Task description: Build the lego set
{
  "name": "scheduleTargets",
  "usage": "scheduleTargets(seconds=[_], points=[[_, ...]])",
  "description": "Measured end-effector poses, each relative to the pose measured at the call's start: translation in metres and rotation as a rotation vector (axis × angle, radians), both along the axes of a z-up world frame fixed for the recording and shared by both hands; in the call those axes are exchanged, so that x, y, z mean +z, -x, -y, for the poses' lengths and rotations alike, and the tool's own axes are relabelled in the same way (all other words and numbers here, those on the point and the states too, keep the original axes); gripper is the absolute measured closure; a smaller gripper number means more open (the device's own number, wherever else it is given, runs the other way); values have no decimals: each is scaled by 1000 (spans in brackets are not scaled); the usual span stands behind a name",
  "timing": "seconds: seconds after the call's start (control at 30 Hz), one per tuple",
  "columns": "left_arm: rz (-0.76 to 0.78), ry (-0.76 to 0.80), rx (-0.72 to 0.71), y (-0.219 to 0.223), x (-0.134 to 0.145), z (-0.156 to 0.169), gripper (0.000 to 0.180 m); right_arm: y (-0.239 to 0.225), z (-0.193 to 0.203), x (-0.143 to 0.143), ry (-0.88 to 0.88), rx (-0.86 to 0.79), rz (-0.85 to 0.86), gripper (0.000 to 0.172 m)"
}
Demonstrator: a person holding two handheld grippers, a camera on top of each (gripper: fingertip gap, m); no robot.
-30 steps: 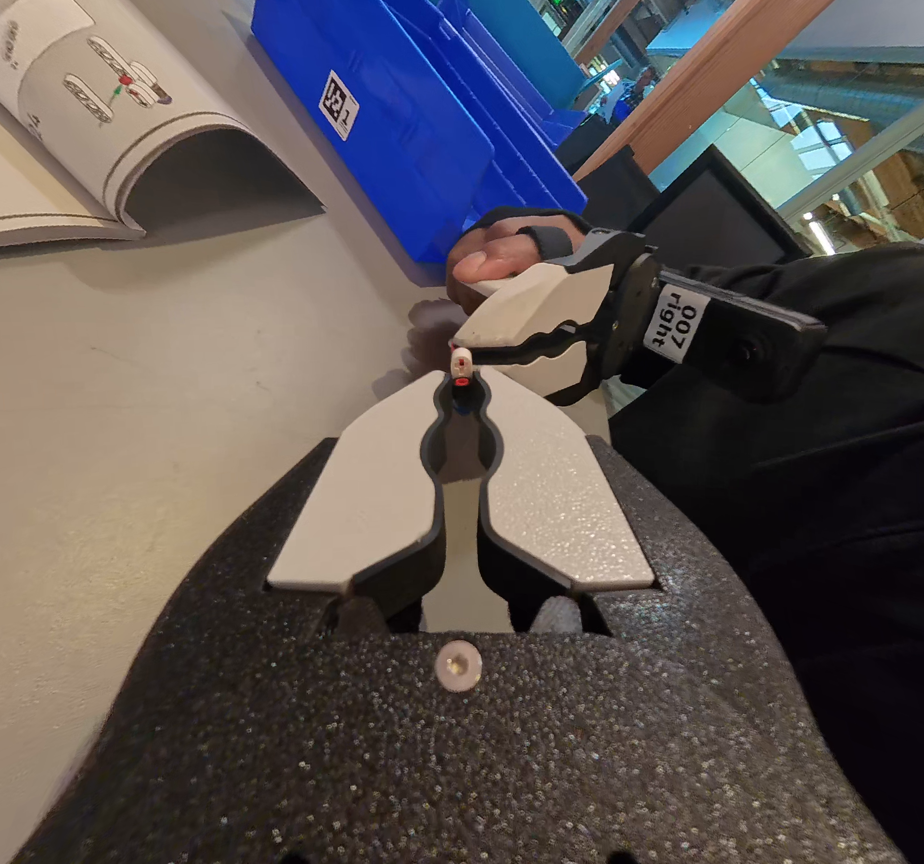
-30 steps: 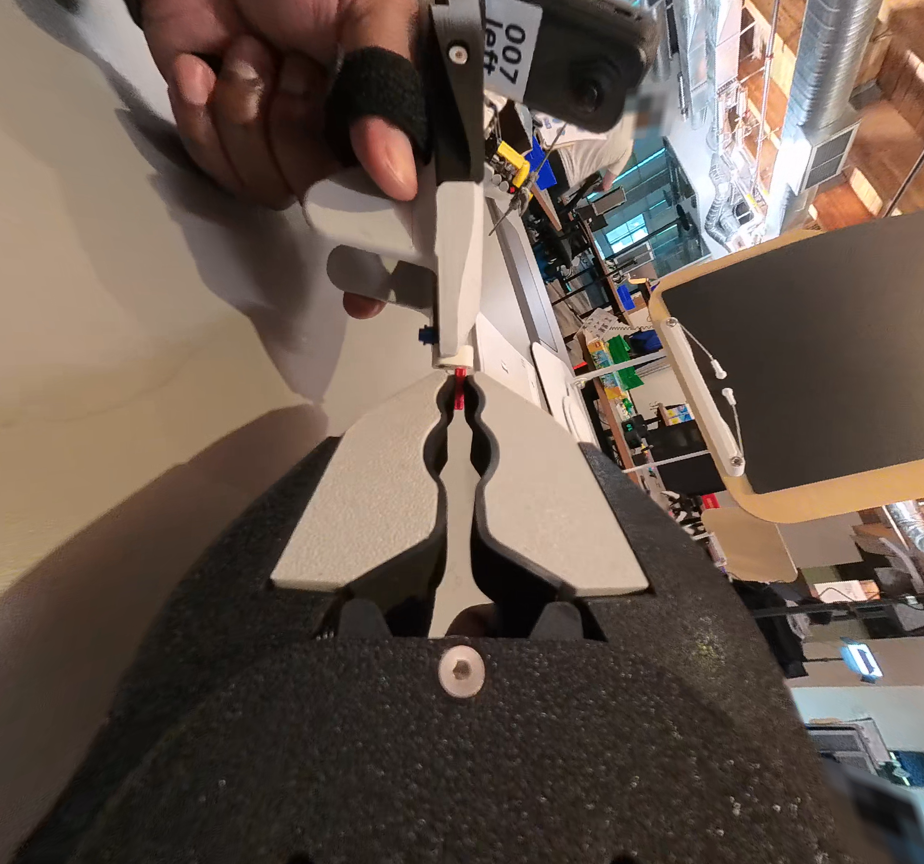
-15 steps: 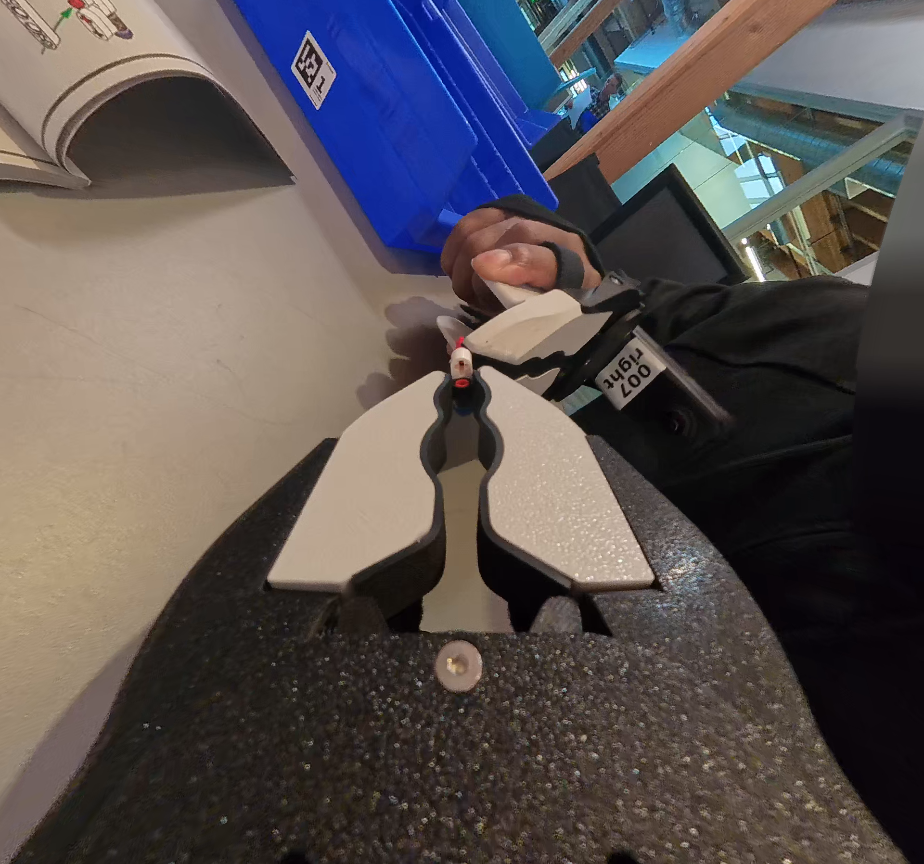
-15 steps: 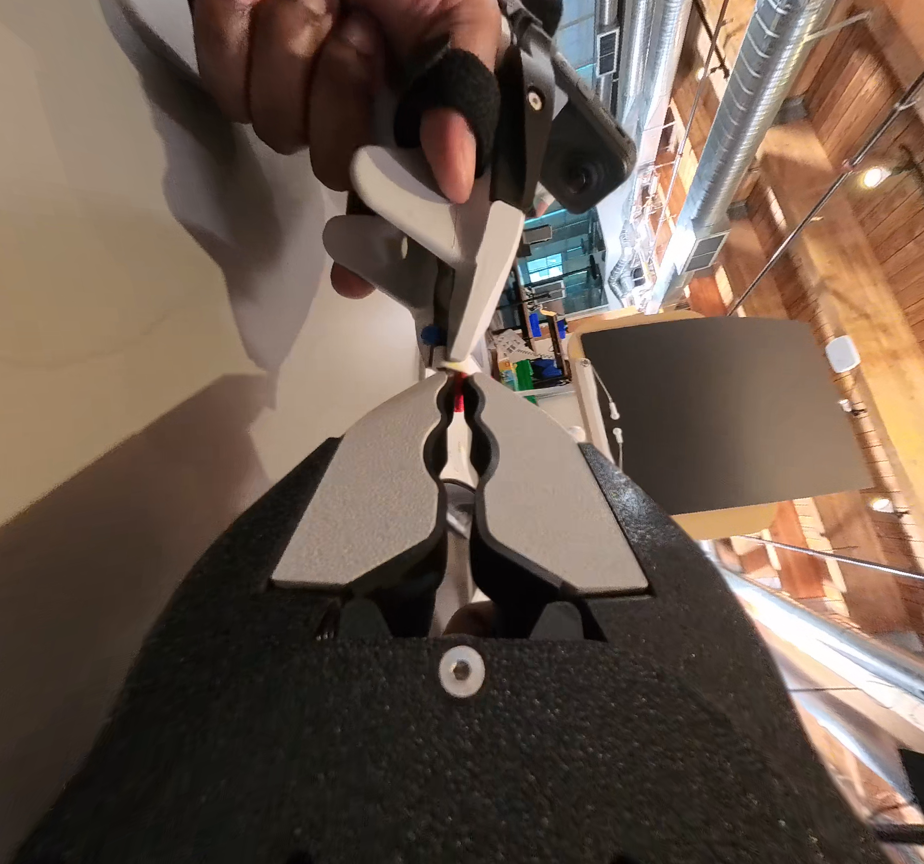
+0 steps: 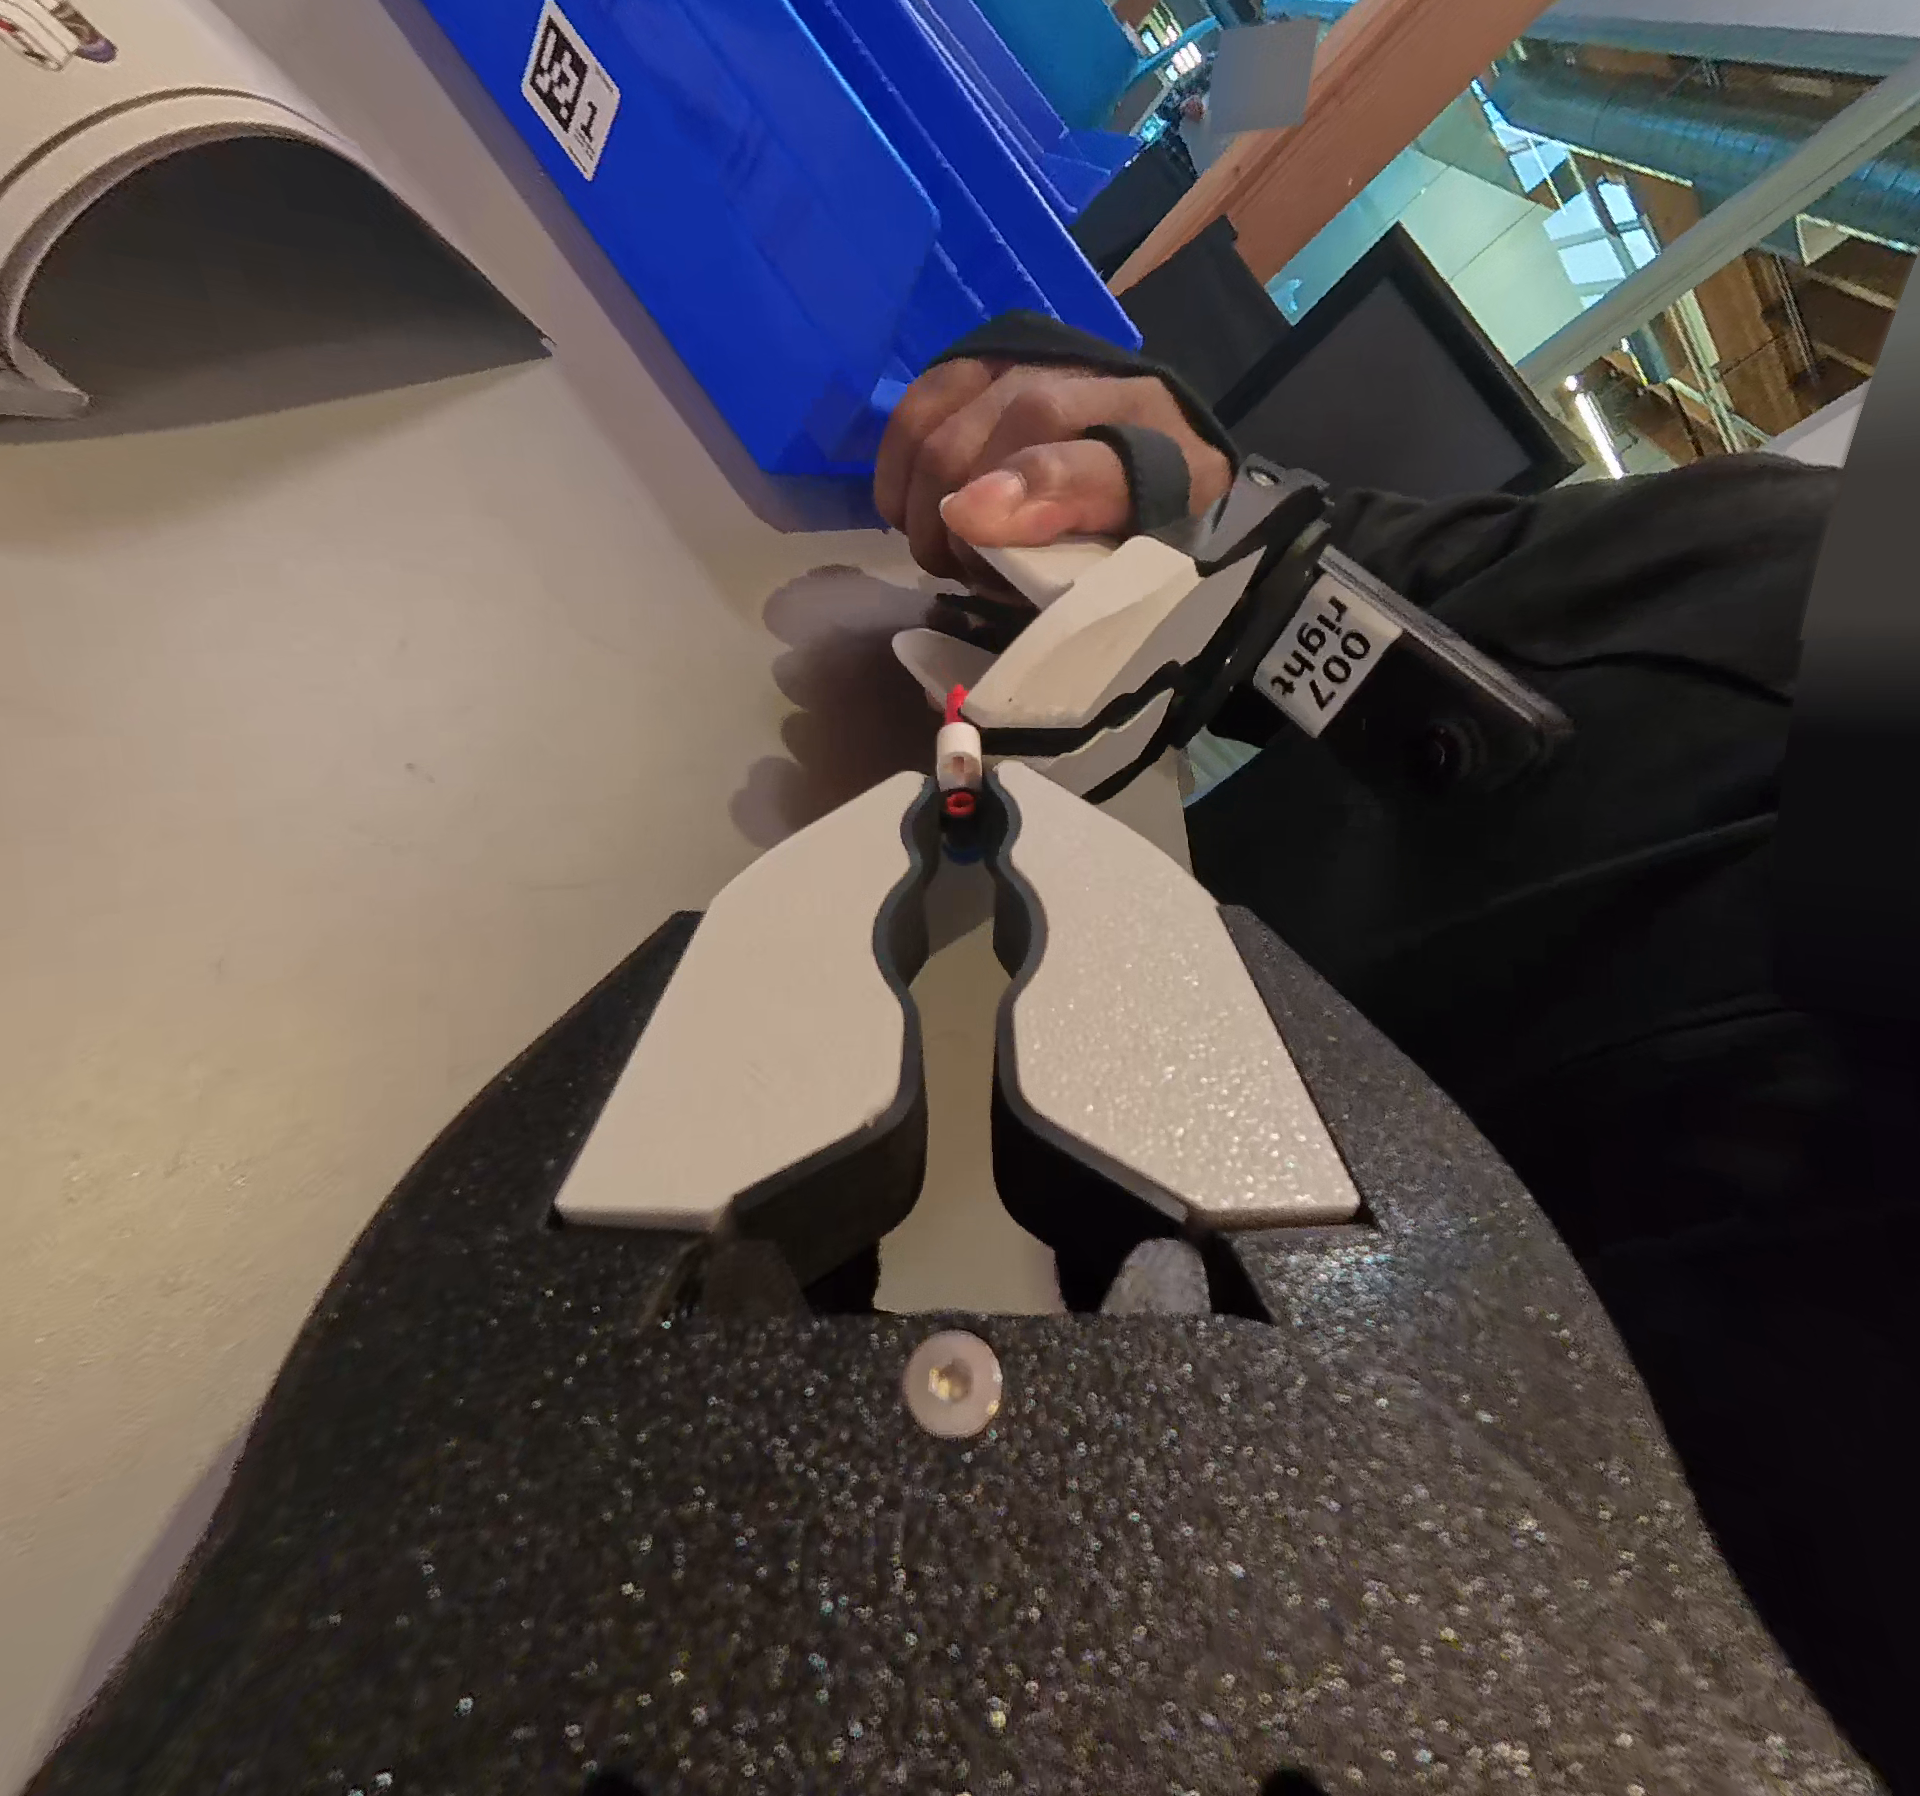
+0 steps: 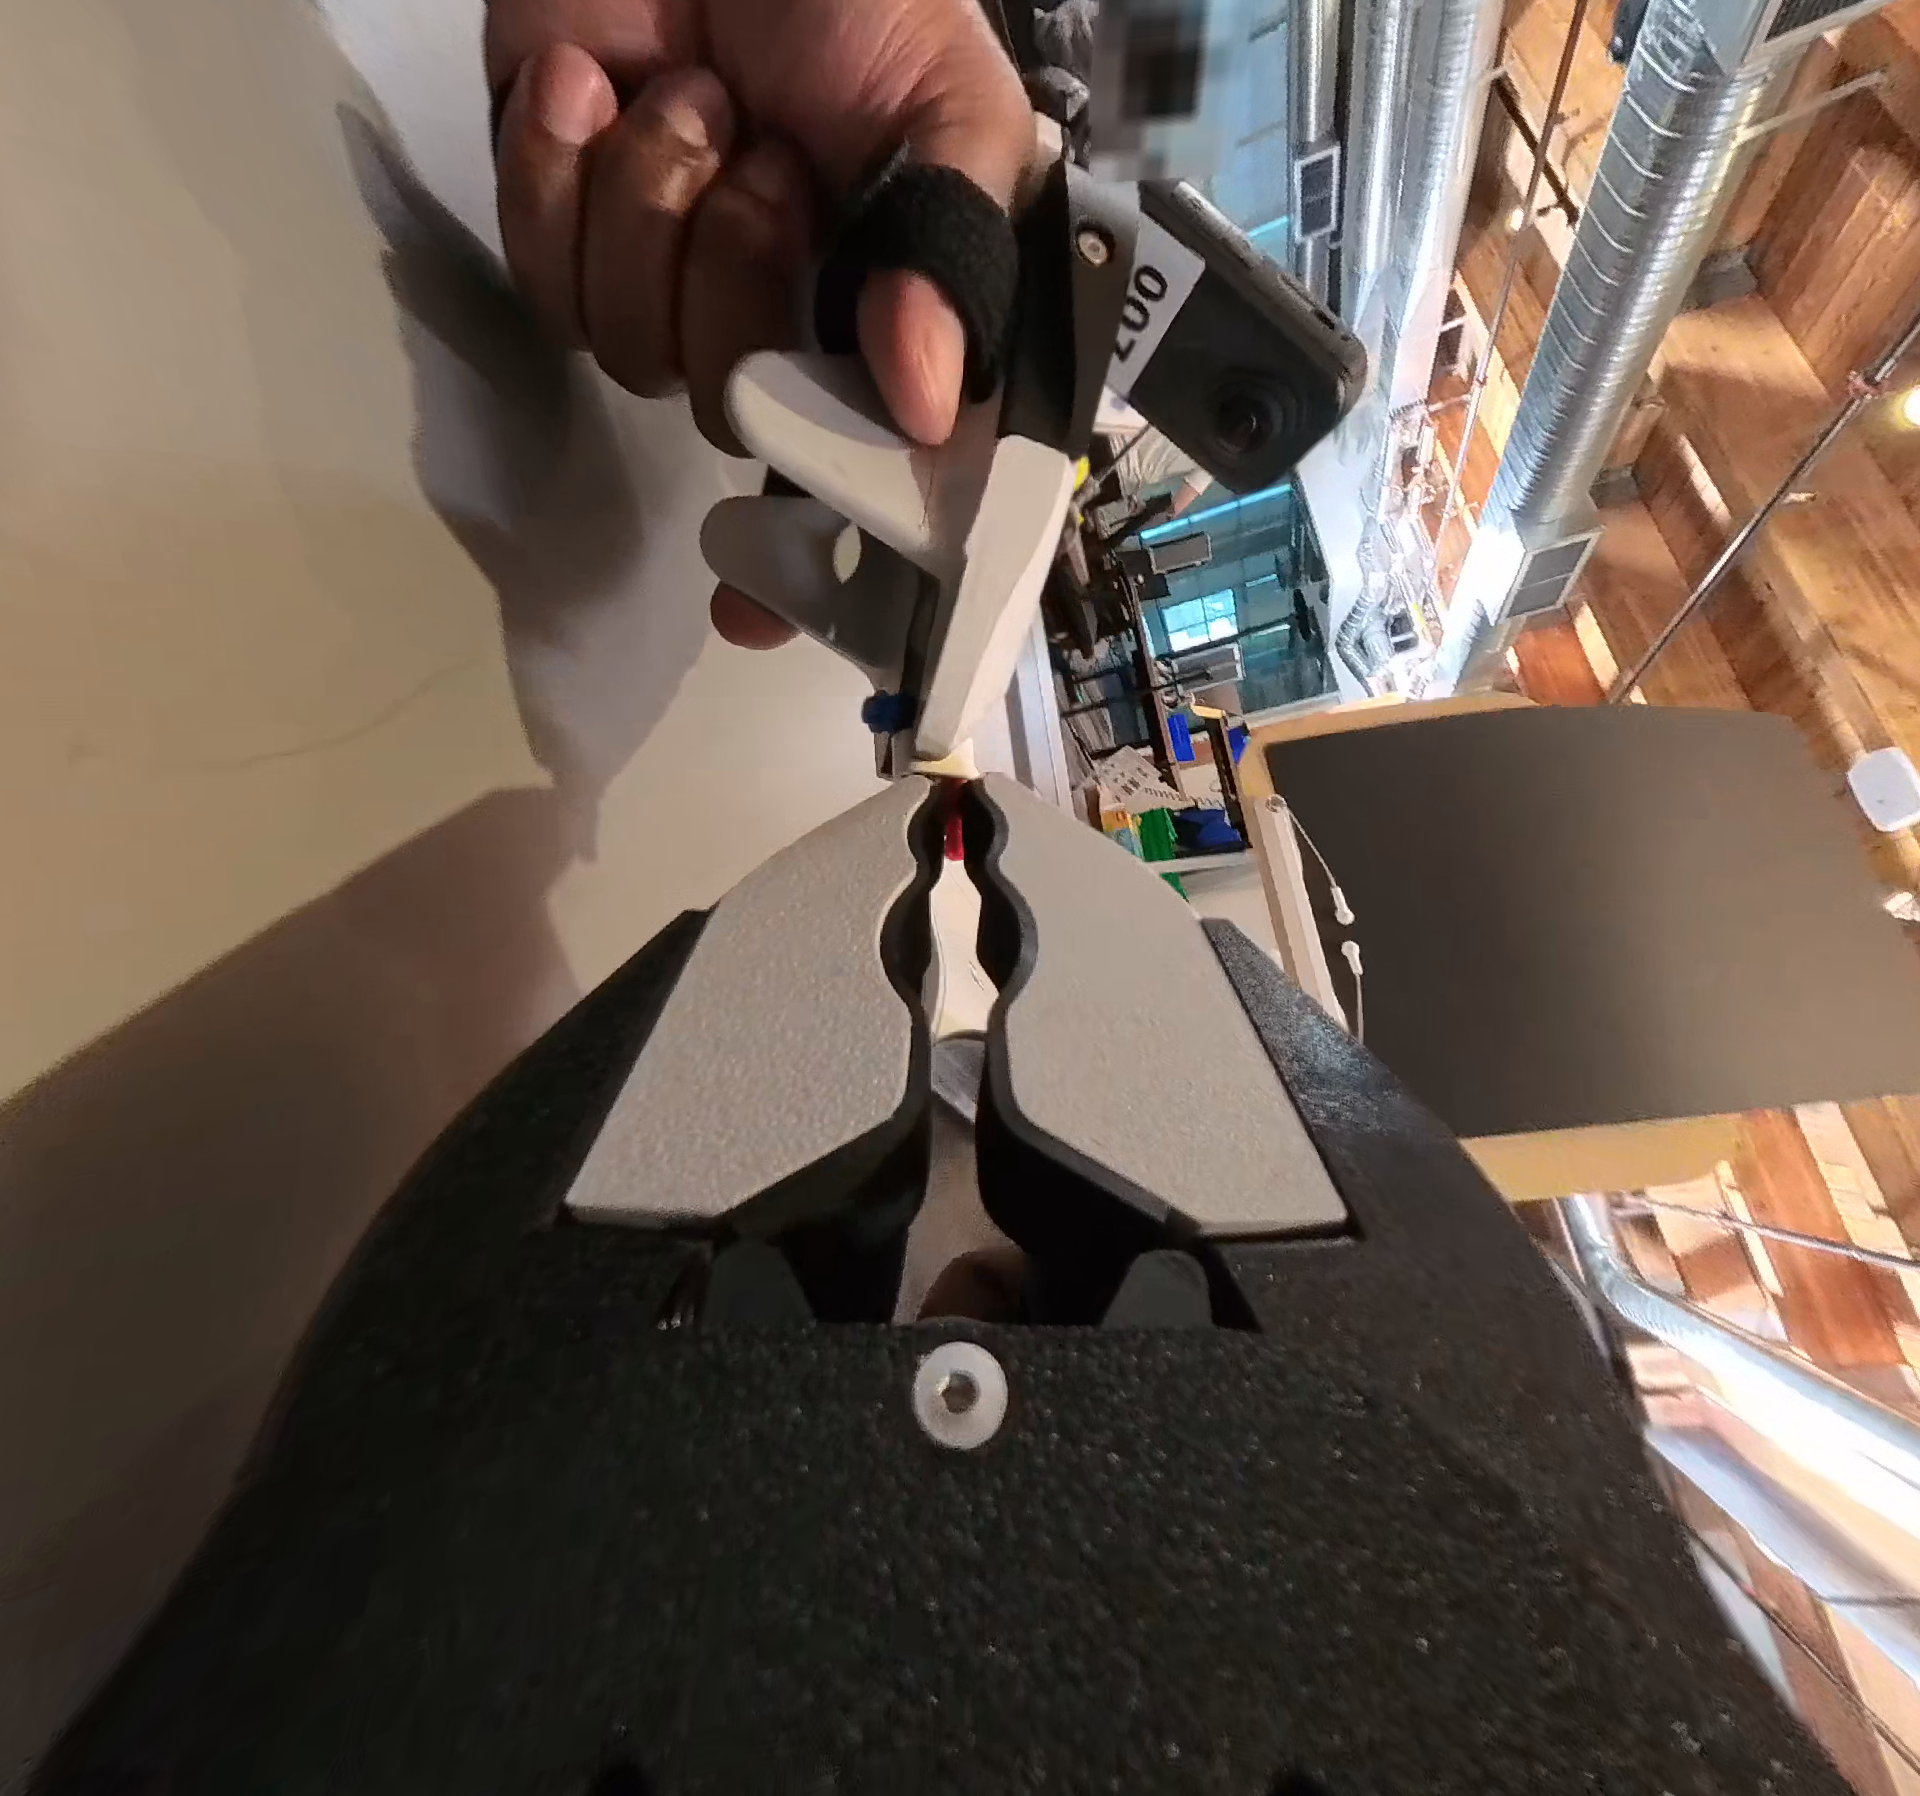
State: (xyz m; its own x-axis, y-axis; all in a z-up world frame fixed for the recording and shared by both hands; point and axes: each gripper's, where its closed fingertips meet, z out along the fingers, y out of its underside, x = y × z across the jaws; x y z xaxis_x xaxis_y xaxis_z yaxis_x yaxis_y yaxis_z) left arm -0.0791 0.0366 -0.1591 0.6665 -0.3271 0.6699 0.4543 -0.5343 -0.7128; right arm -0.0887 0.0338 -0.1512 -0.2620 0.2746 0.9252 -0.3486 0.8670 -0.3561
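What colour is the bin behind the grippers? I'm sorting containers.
Bright blue bin, bearing a black-and-white square tag; it shows best in the left wrist view.

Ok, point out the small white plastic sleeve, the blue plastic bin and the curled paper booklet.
small white plastic sleeve (image 5: 958, 754), left wrist view, its open front end.
blue plastic bin (image 5: 748, 188), left wrist view, bare side wall.
curled paper booklet (image 5: 156, 110), left wrist view, arched page edge.

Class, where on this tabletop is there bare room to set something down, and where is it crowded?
Free: the beige tabletop between the curled booklet and the left gripper. Crowded: by the blue bin and right gripper.
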Motion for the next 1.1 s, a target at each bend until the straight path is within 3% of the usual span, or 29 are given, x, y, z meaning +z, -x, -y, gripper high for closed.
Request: scheduleTargets(seconds=[0.5,0.67,0.93,1.1], points=[[17,-55,4,2,9,0,173,-1,-1,7,128,39,42,159],[-32,-49,32,7,6,-1,173,0,-8,5,201,9,132,157],[-128,-32,91,15,1,-3,173,-23,7,-35,471,13,700,152],[-185,-20,96,14,-3,-2,173,-27,29,-55,469,-8,859,152]])
